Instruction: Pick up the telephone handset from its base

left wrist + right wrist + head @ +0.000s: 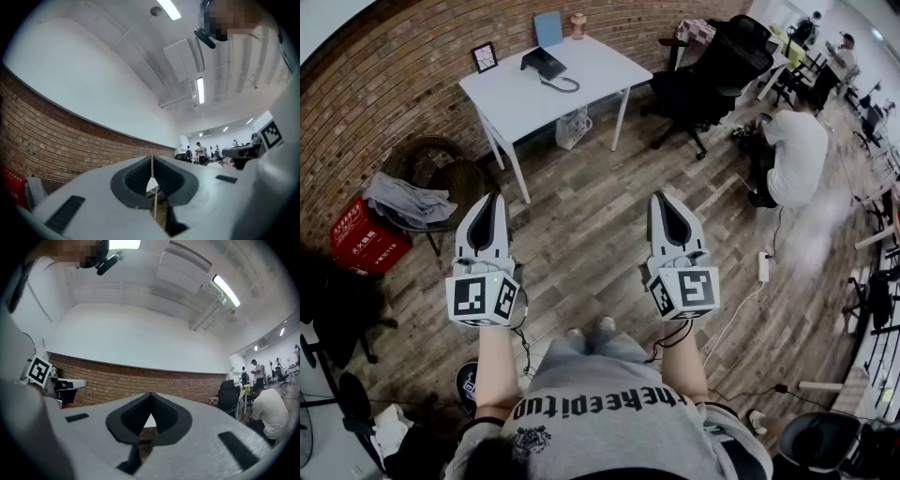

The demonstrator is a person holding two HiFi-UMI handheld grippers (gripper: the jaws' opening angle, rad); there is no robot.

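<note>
- Item: telephone (544, 64), dark, on the white surface (516, 101) in the upper centre of the head view, against the brick wall. At this size the handset cannot be told apart from the base. A looped cord (563, 84) lies just beside it on the near side.
- Also on the surface: a small picture frame (485, 57) to the left of the telephone, a blue board (548, 28) and a small jar (577, 24) behind it.
- Left tongs (493, 201): clenched tip to tip, nothing between them. They are held out over the wooden floor (581, 234), well apart from the surface.
- Right tongs (662, 199): likewise clenched and empty, side by side with the left pair in mid frame.
- Surroundings: a black office chair (712, 66) to the right of the surface, a crouching person in a white shirt (799, 142) at right, and a red crate (364, 236) at left.
- Stage, as judged: approach not yet made, and the handset appears untouched.
- Handling note, as judged: walk up to the near edge of the surface and bring one pair of tongs over the telephone. Release that pair wide before descending. Set the pads across the narrow middle of the handset, not on an earpiece end. Close firmly and lift straight up so the cord pays out without dragging the base.
- Risk, as judged: a slanted lift could tug the base along or disturb the picture frame.
</note>
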